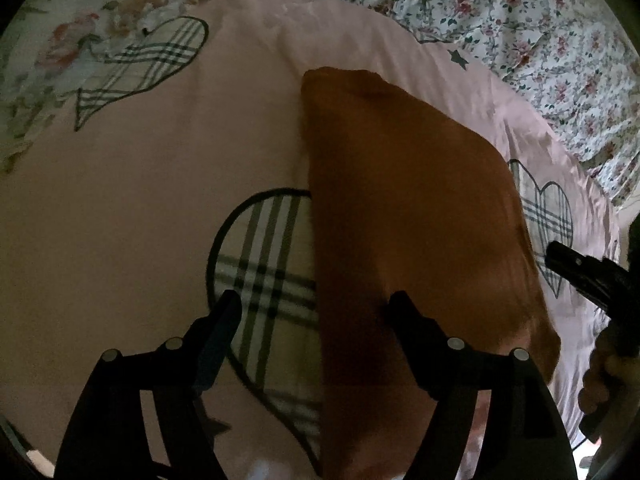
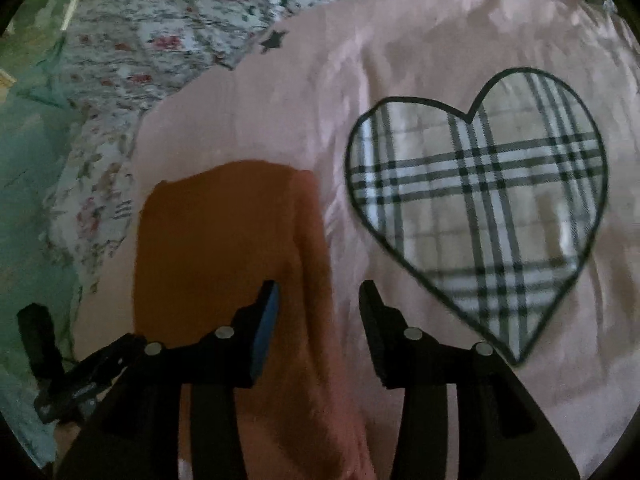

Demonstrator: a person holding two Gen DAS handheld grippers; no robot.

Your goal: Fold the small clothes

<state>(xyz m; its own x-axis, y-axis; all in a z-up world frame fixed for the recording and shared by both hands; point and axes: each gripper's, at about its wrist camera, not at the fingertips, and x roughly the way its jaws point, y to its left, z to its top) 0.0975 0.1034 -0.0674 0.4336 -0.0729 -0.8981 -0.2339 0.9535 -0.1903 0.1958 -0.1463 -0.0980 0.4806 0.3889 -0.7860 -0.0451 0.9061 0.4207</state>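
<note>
A rust-orange cloth (image 1: 404, 200) lies flat on a pink bedcover (image 1: 160, 152) as a long folded strip. My left gripper (image 1: 316, 304) is open just above its near left edge, one finger over the cover, the other over the cloth. In the right wrist view the same cloth (image 2: 216, 232) lies at the lower left. My right gripper (image 2: 320, 300) is open over its right edge, holding nothing. The right gripper also shows at the right edge of the left wrist view (image 1: 592, 276).
The pink bedcover (image 2: 280, 112) bears plaid heart patches (image 2: 480, 208) (image 1: 260, 272) and small dark stars (image 2: 274, 40). A floral quilt (image 1: 520, 20) lies beyond it. A green sheet (image 2: 28, 184) lies at the far left of the right wrist view.
</note>
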